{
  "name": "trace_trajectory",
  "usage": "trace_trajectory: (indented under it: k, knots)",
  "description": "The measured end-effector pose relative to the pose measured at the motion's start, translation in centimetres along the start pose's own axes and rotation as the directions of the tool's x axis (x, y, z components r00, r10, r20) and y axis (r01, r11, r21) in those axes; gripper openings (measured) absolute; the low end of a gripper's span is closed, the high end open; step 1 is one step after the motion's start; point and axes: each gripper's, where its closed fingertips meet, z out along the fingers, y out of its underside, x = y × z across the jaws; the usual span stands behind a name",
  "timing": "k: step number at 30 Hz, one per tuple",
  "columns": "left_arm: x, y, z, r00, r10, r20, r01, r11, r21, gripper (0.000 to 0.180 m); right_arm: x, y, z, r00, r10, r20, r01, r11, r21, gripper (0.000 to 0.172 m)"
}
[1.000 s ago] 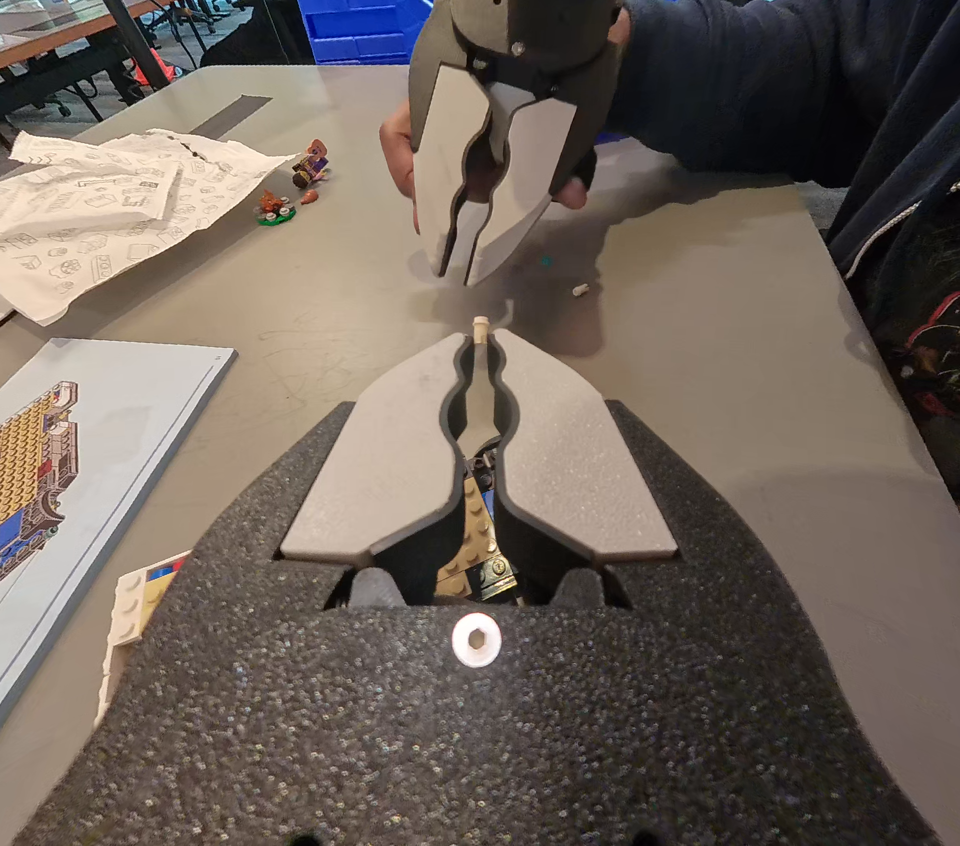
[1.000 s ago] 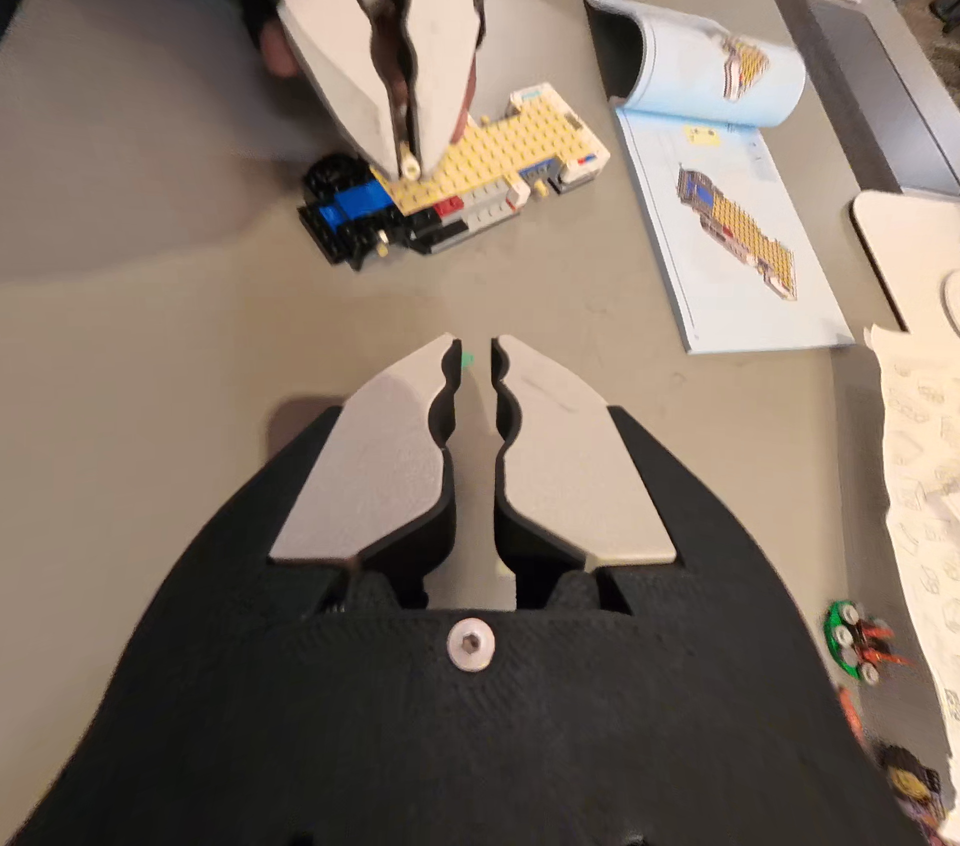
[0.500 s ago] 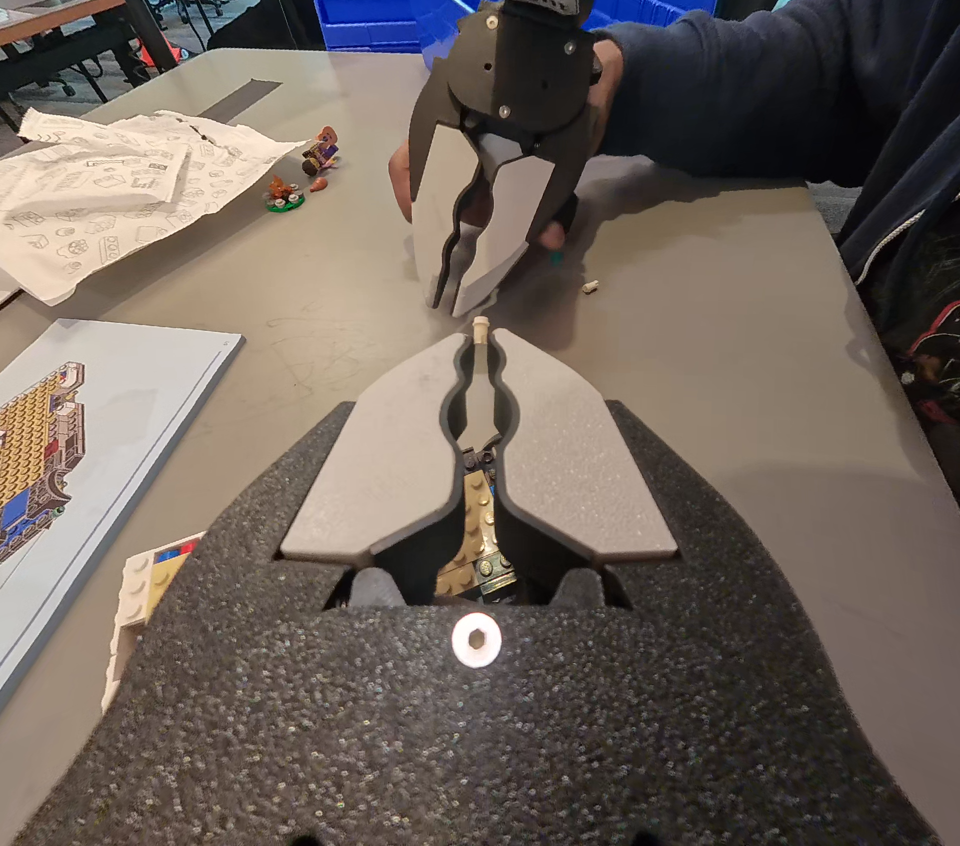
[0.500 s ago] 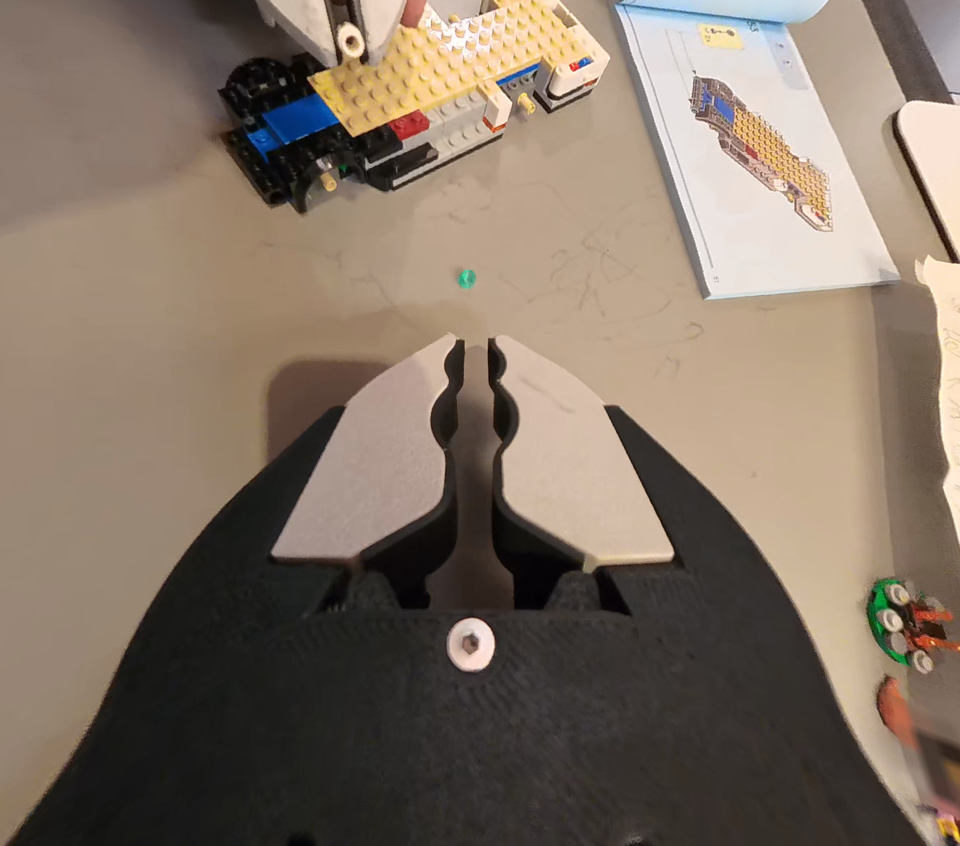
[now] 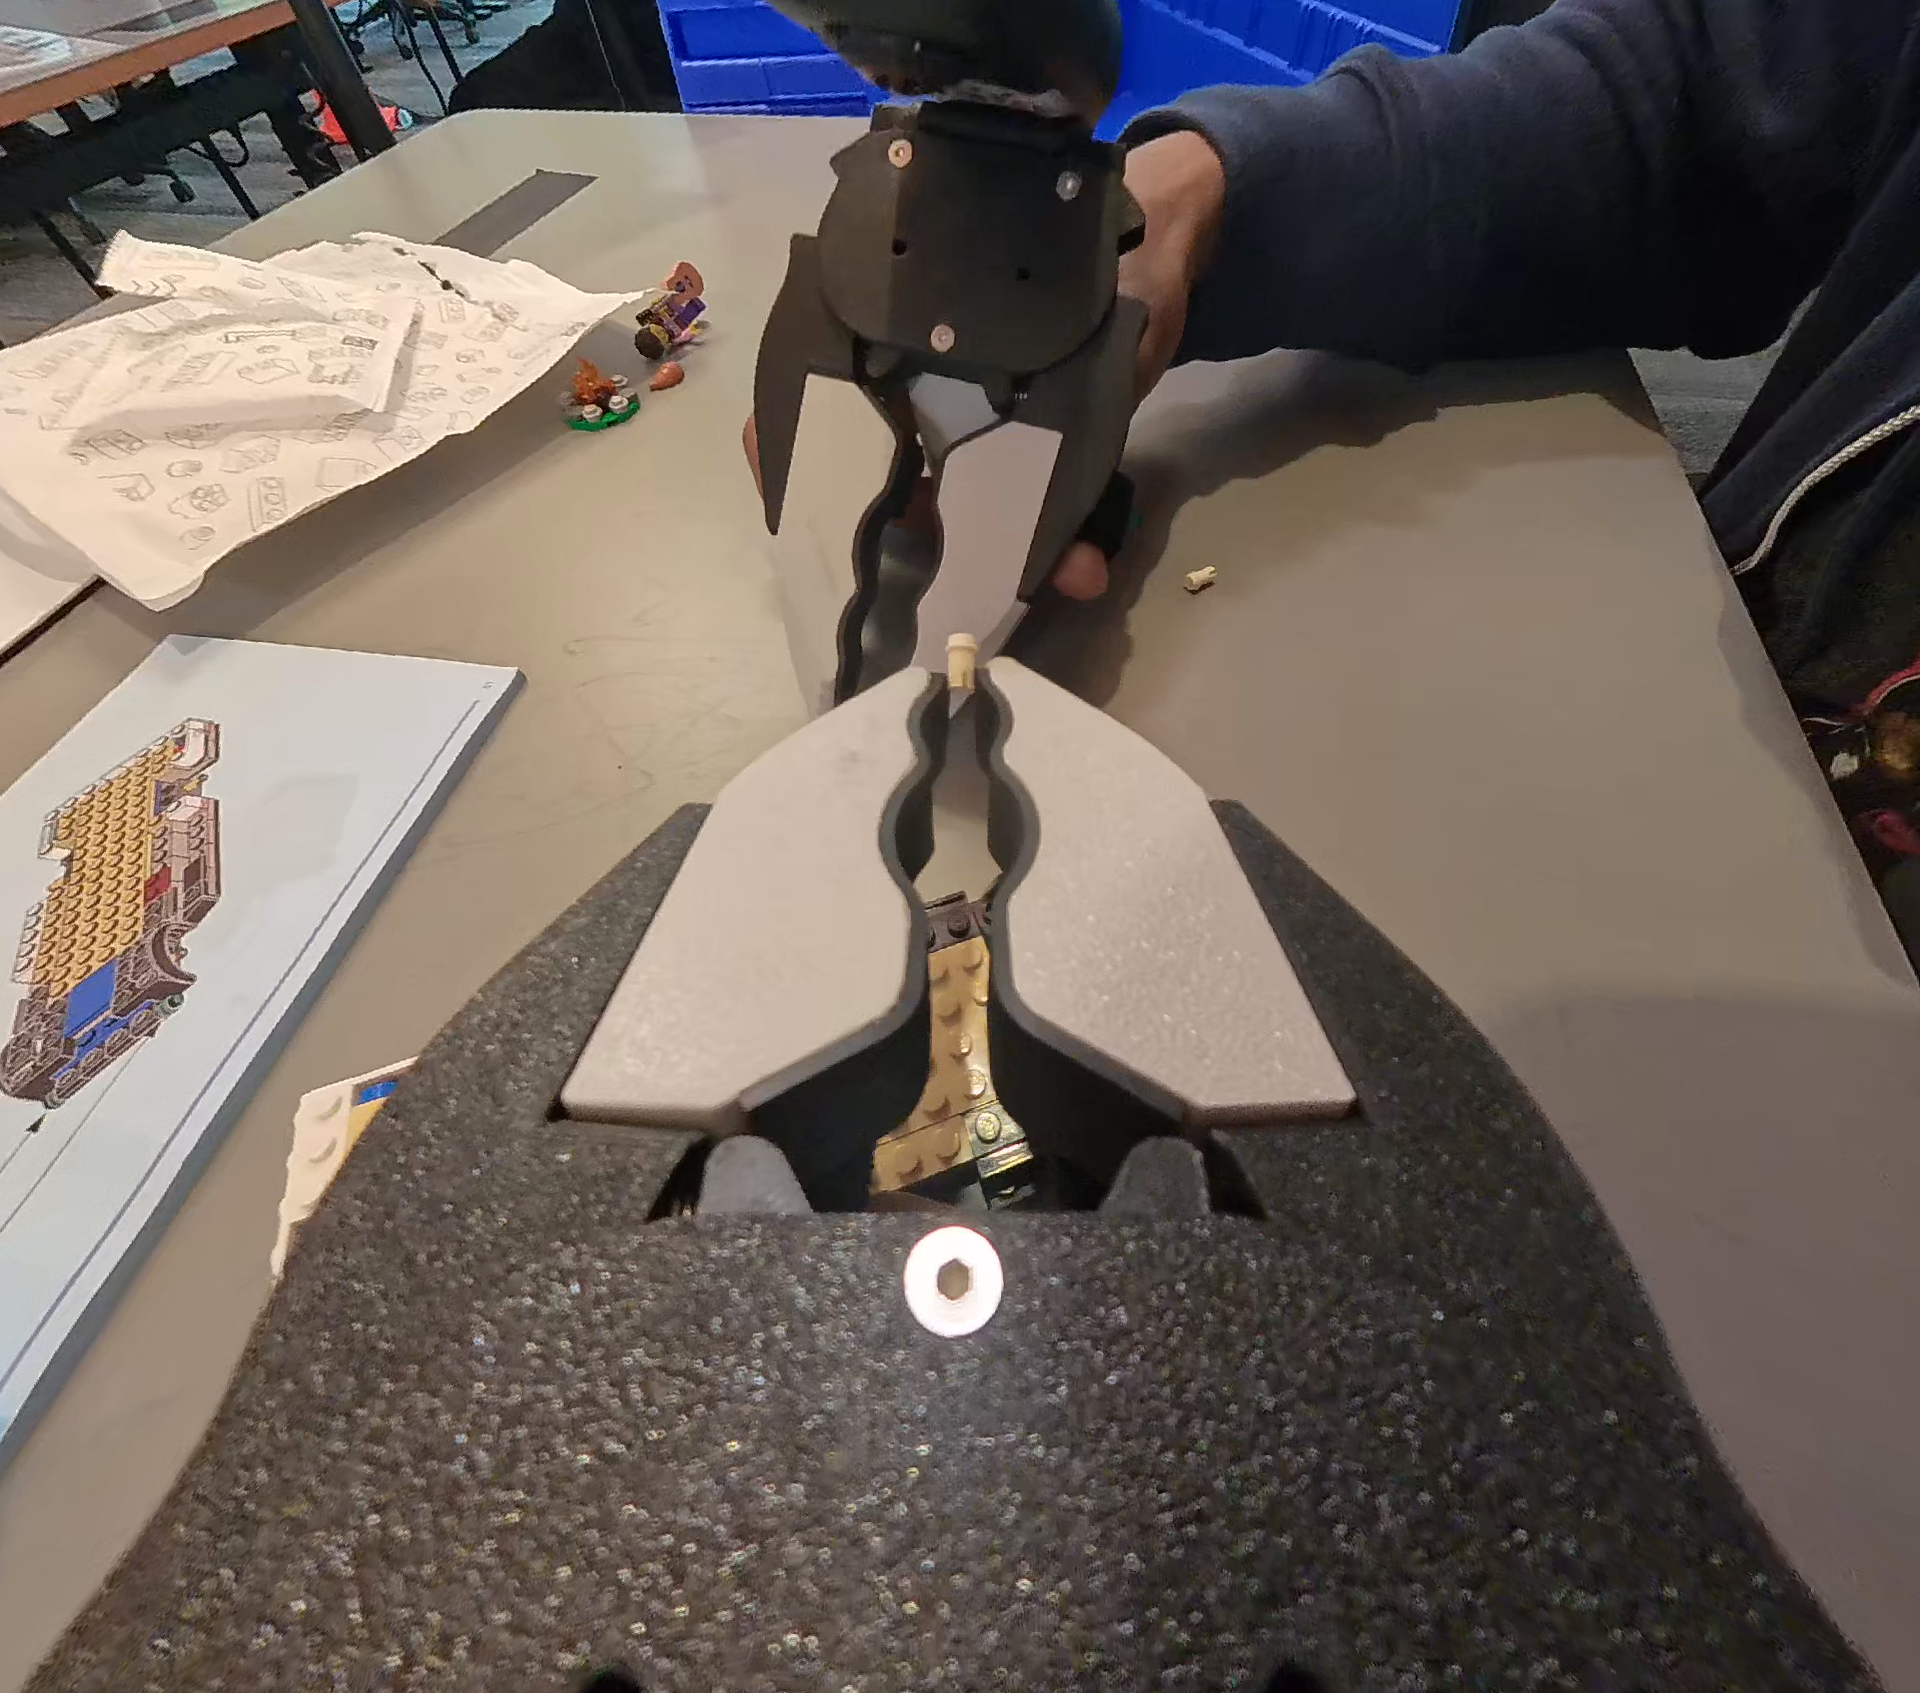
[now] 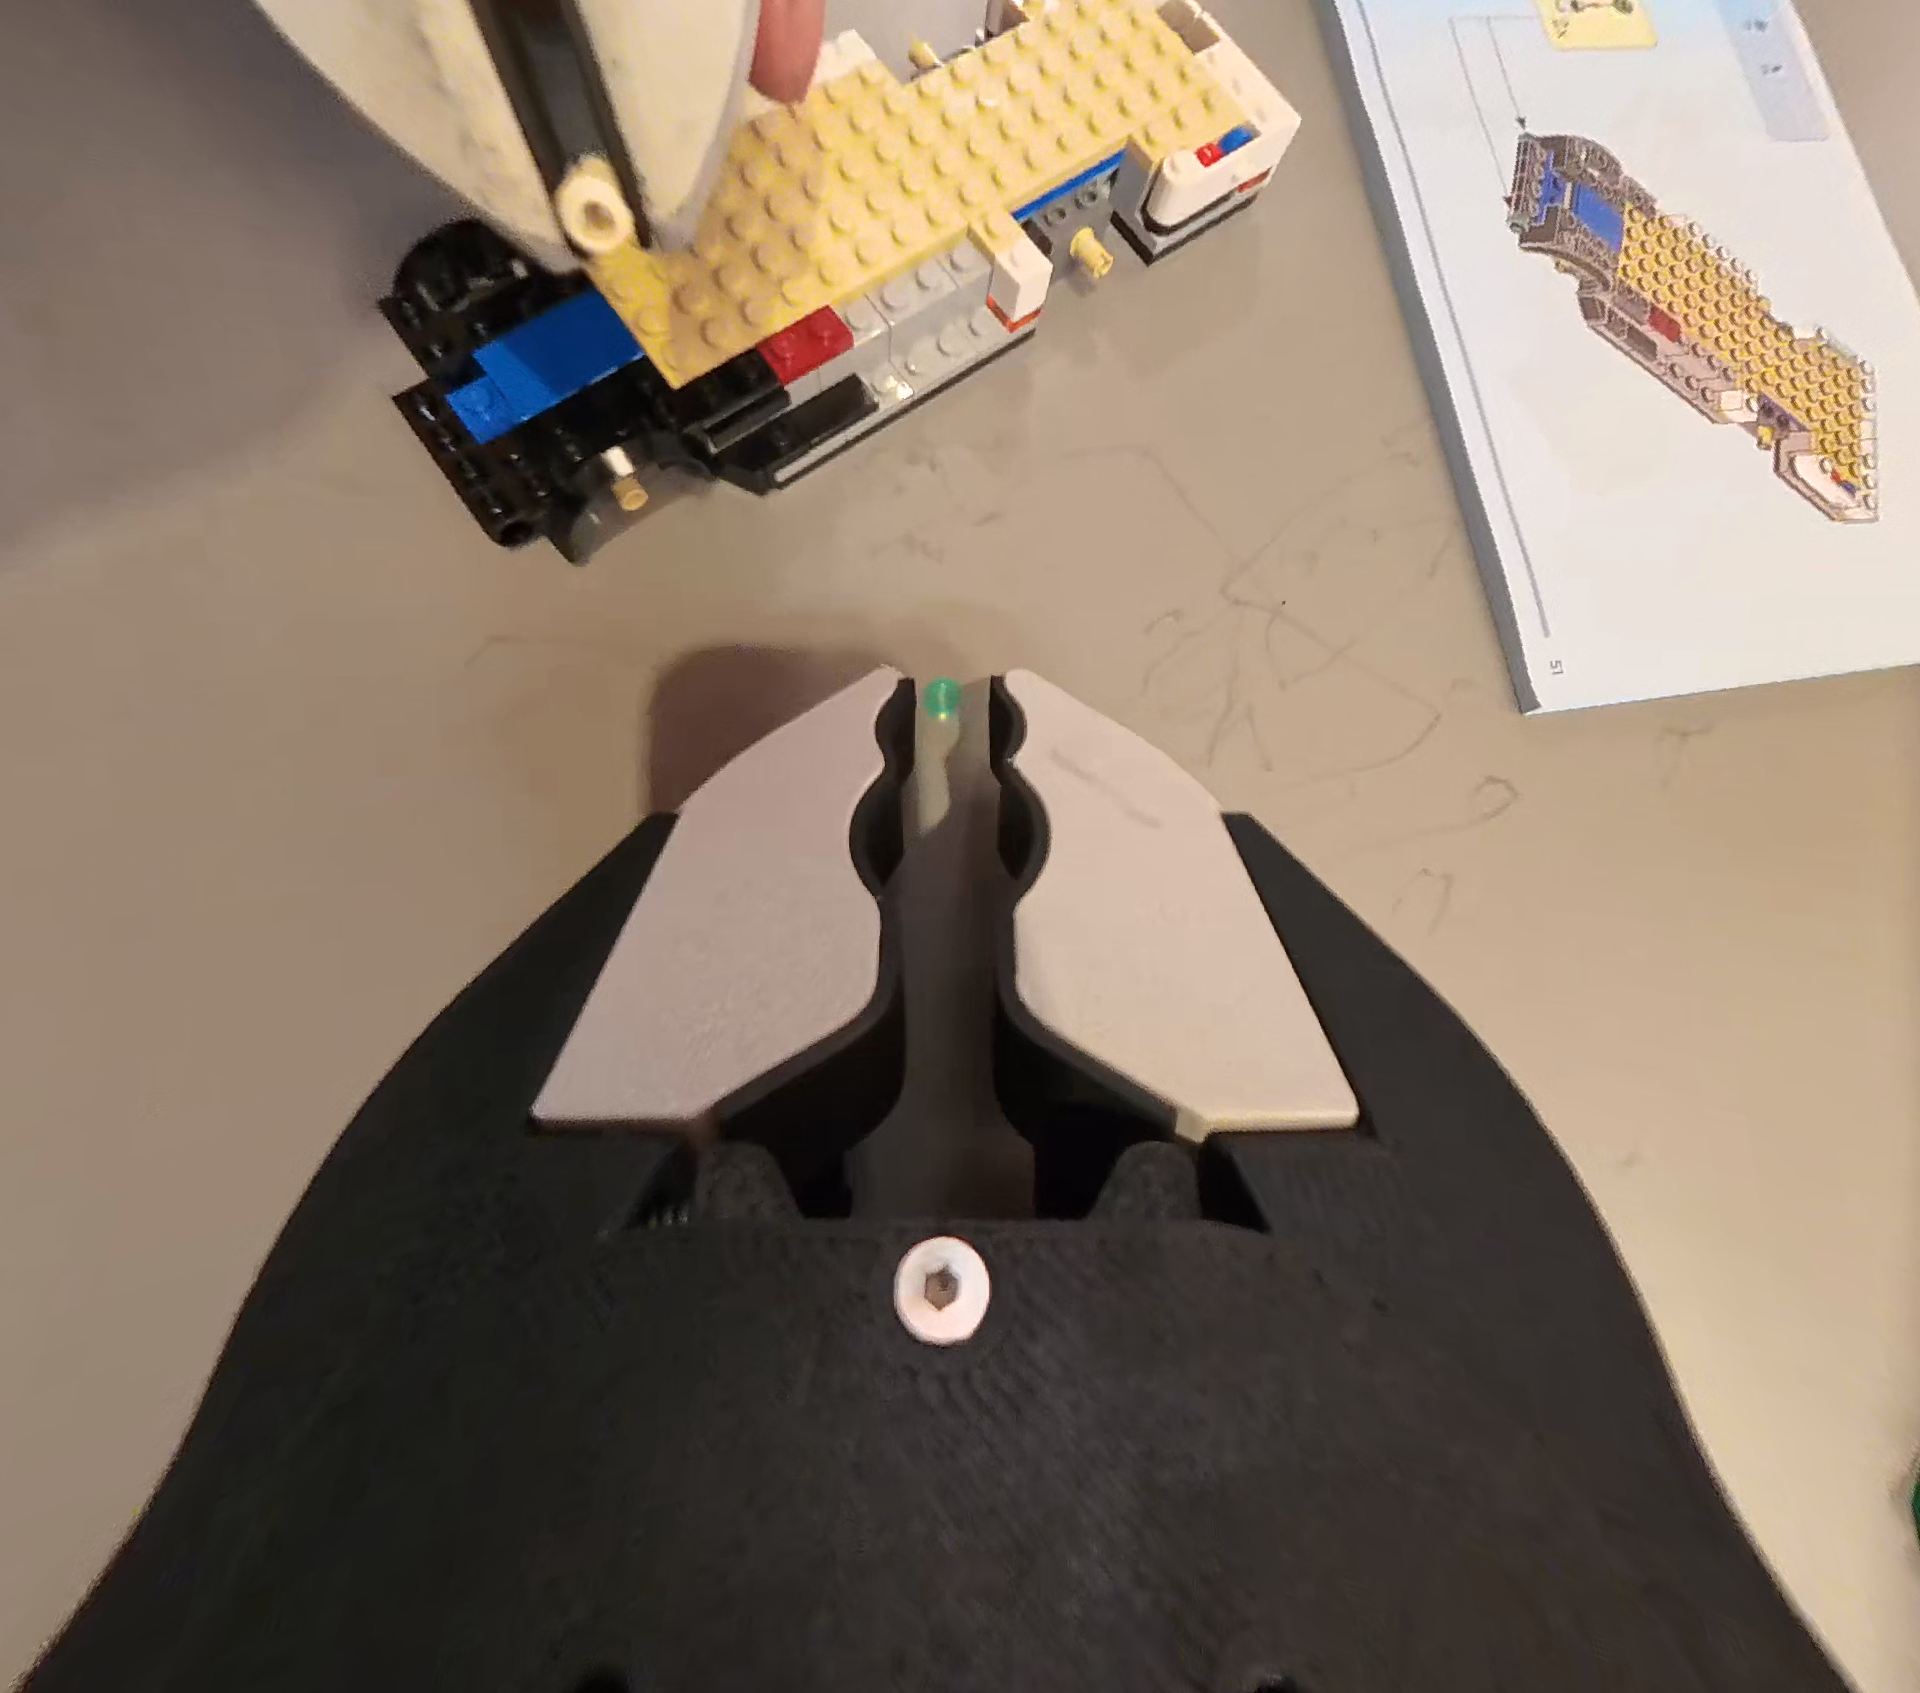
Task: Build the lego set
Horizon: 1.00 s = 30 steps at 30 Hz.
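Note:
My left gripper (image 5: 958, 687) is shut on a small cream peg (image 5: 958, 664) that sticks out past its tips. In the right wrist view the left gripper (image 6: 603, 230) holds that peg (image 6: 594, 215) just over the near end of the tan plate of a brick model (image 6: 883, 209). The model also shows through the left jaws (image 5: 951, 1020). My right gripper (image 6: 945, 698) is open, low over the table. A tiny green stud (image 6: 940, 698) lies between its tips with space beside it. In the left wrist view the right gripper (image 5: 914, 604) points down, close in front of my left tips.
An open instruction booklet (image 6: 1662, 293) lies right of the model and shows in the left wrist view (image 5: 156, 864). White paper bags (image 5: 239, 386), a minifigure (image 5: 675, 308) and a small green-based build (image 5: 597, 402) lie far left. A loose cream peg (image 5: 1200, 576) lies on the table. Blue bins (image 5: 1247, 2) stand behind. The tips of one gripper are about 8 cm away from the tips of the other. The small green-based build (image 5: 597, 402) is closer to my right gripper, around 20 cm from its tips; the left tips are 25 cm off.
The right gripper came down and forward, so the green stud that lay ahead of its tips is now between them. The left gripper kept hold of the cream peg over the model.

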Motion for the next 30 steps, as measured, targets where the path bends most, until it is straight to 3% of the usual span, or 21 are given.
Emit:
trace_trajectory:
  k: [1,8,12,15,21,30]
  knots:
    - [0.0,0.0,0.0,1.0,-0.002,-0.001,0.002,1.0,0.001,0.004,0.1,0.1,0.1,1.0,0.007,-0.008,-0.007,1.0,-0.012,0.013]
    - [0.1,0.4,0.2,1.0,-0.002,-0.008,0.002,1.0,-0.012,0.004,0.2,0.1,-0.2,0.998,-0.052,-0.035,0.052,0.999,0.002,0.006]
    - [0.0,0.3,0.1,1.0,-0.005,-0.002,0.005,1.0,-0.008,0.004,-0.3,-2.2,-3.5,0.97,-0.198,-0.14,0.222,0.959,0.178,0.01]
    - [-0.2,0.3,0.1,1.0,-0.012,-0.001,0.012,1.0,-0.005,0.005,-0.2,-2.2,-5.5,0.969,-0.179,-0.171,0.216,0.949,0.23,0.014]
    - [-0.2,0.5,0.1,1.0,-0.015,-0.001,0.015,1.0,-0.011,0.005,0.1,0.6,-5.2,0.97,-0.188,-0.155,0.207,0.972,0.114,0.017]
    - [-0.3,0.5,0.0,1.0,-0.028,0.001,0.028,1.0,-0.011,0.005,2.0,2.2,-4.3,0.976,-0.094,-0.197,0.107,0.993,0.055,0.012]
